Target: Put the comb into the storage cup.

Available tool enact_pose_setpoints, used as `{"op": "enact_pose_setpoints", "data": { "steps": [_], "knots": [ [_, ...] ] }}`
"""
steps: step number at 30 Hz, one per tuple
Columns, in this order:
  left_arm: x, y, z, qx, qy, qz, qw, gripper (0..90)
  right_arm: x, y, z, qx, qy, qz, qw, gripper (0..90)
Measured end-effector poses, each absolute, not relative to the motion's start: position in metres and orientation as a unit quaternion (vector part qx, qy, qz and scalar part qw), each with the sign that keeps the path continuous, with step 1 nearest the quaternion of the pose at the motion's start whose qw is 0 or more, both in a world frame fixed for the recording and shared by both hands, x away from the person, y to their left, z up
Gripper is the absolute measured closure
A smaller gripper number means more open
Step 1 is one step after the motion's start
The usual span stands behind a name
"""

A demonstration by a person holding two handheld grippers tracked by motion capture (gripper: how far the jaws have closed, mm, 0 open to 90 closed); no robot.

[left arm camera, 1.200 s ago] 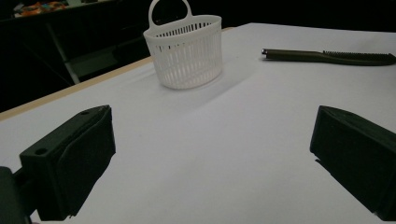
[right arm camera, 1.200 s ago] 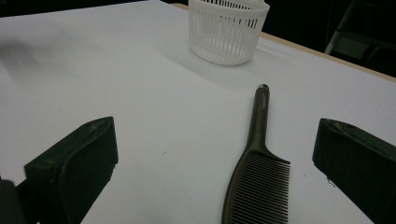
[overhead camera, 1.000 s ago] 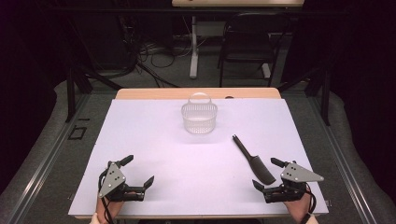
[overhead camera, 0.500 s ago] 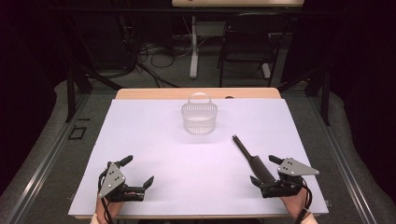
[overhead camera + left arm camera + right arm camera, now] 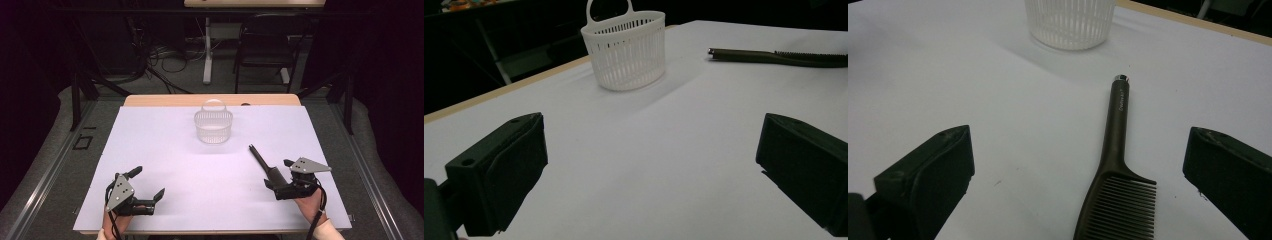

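Note:
A black comb (image 5: 261, 159) lies on the white table (image 5: 165, 150) at the right, its handle pointing toward a white slatted basket (image 5: 213, 126) that stands upright at the far middle. My right gripper (image 5: 277, 173) is open, low over the comb's toothed end. In the right gripper view the comb (image 5: 1115, 165) lies between the two spread jaws of my right gripper (image 5: 1080, 150), nearer the right one, with the basket (image 5: 1070, 20) beyond. My left gripper (image 5: 148, 182) rests open at the near left, holding nothing. In the left gripper view the left gripper (image 5: 654, 150) faces the basket (image 5: 626, 50) and the comb (image 5: 774, 56).
The table's wooden far edge (image 5: 210, 100) shows behind the basket. Past it are a dark floor, cables, a table leg (image 5: 206, 50) and a black chair (image 5: 265, 45). Hands hold both grippers at the near edge.
My right gripper has moved left toward the comb, and its jaws now straddle the toothed end. The left gripper, comb and basket have stayed put.

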State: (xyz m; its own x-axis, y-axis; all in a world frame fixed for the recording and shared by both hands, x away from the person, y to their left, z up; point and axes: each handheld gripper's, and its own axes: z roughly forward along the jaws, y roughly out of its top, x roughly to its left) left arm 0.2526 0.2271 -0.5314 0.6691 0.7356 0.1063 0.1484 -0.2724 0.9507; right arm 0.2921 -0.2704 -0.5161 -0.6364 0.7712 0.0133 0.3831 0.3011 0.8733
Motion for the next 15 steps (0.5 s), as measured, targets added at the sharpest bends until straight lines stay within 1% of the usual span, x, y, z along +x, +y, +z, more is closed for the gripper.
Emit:
{"op": "enact_pose_setpoints", "data": {
  "steps": [15],
  "knots": [
    [0.253, 0.227, -0.531, 0.748, 0.296, 0.280, 0.524, 0.1, 0.313, -0.266, -0.512, 0.377, 0.786, 0.444, 0.208, 0.0]
  ]
}}
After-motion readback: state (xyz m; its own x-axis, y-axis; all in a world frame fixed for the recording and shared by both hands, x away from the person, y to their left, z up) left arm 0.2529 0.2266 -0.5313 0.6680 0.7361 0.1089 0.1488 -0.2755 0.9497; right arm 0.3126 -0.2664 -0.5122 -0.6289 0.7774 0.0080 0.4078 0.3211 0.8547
